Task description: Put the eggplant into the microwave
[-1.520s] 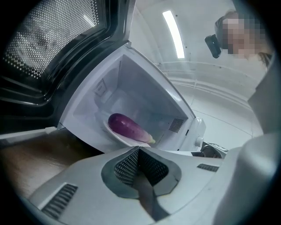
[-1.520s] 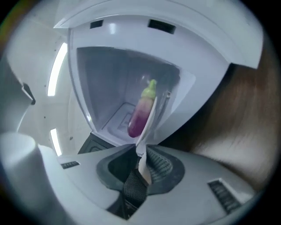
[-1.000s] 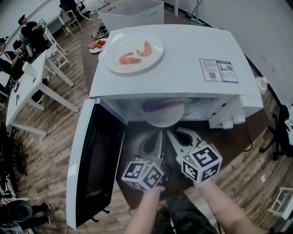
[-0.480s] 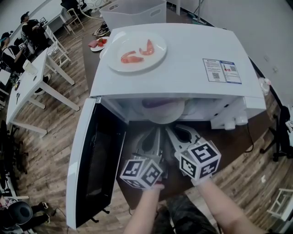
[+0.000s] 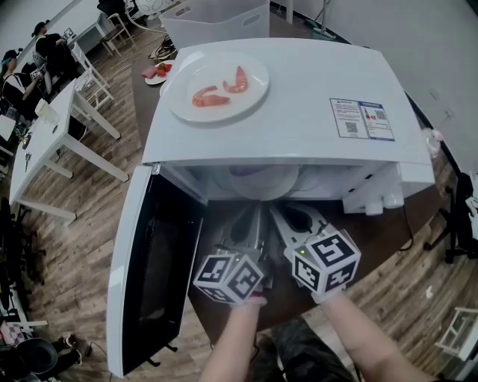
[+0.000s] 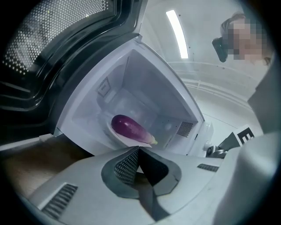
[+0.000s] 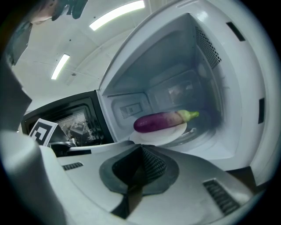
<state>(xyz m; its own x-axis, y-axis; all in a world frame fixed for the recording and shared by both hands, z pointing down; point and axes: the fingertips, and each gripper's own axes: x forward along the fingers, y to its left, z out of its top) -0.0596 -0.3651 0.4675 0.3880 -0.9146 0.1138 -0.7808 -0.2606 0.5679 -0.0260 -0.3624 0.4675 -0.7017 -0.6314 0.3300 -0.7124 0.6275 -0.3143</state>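
Note:
A purple eggplant [image 6: 129, 128] [image 7: 160, 121] lies on a white plate [image 7: 163, 133] inside the white microwave [image 5: 299, 97]. From the head view it shows only dimly [image 5: 250, 171] in the cavity. The microwave door [image 5: 149, 276] hangs wide open to the left. My left gripper [image 5: 256, 218] [image 6: 138, 149] and right gripper [image 5: 280, 216] [image 7: 141, 147] sit side by side just in front of the opening, pointing in at the plate. Both have their jaws closed tip to tip with nothing between them, and neither touches the eggplant.
On top of the microwave sits a white plate with two shrimp [image 5: 218, 87]. Its knobs [image 5: 381, 200] are at the front right. Behind it are a white bin [image 5: 216, 22] and a small dish of red food [image 5: 157, 72]. White tables [image 5: 45, 127] and people stand far left.

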